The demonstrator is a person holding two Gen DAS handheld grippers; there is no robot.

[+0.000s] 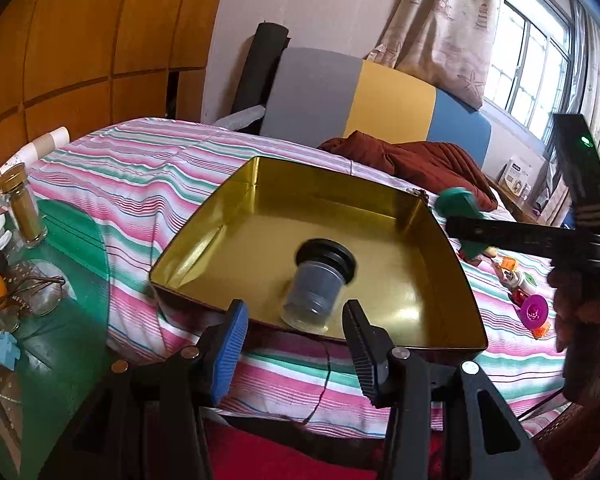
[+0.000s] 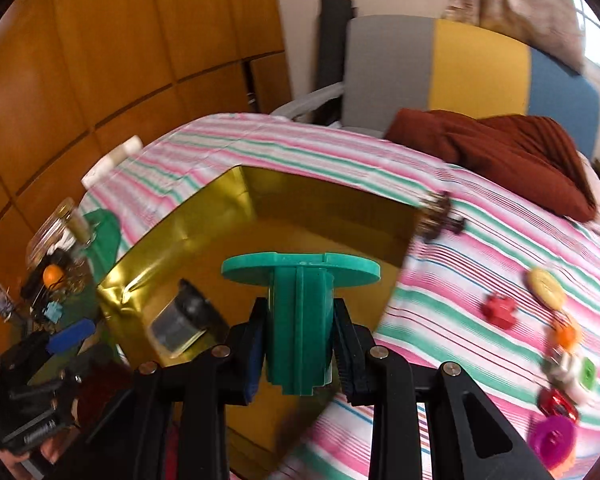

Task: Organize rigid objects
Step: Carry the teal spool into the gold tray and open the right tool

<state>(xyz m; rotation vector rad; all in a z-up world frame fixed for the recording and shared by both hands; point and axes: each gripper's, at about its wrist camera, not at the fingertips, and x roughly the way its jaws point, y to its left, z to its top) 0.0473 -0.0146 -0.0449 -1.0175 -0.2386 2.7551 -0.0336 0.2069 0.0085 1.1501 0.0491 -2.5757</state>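
Note:
A gold tin tray (image 1: 236,200) rests on the striped bed. A clear jar with a black lid (image 1: 316,284) lies on its side inside the tray. My left gripper (image 1: 296,320) is open at the tray's near rim, just short of the jar. My right gripper (image 2: 300,344) is shut on a green plastic spool (image 2: 300,300) and holds it above the tray (image 2: 148,264). The jar (image 2: 180,324) shows at lower left in the right wrist view. The spool (image 1: 456,204) and right gripper also appear at the tray's right edge in the left wrist view.
Loose small toys lie on the bedspread right of the tray: a yellow button (image 2: 546,286), a red piece (image 2: 500,310), a magenta disc (image 2: 552,440). A dark hair clip (image 2: 440,212) sits by the tray's far corner. A glass side table (image 1: 60,240) with a spice jar (image 1: 22,210), orange and glasses stands left.

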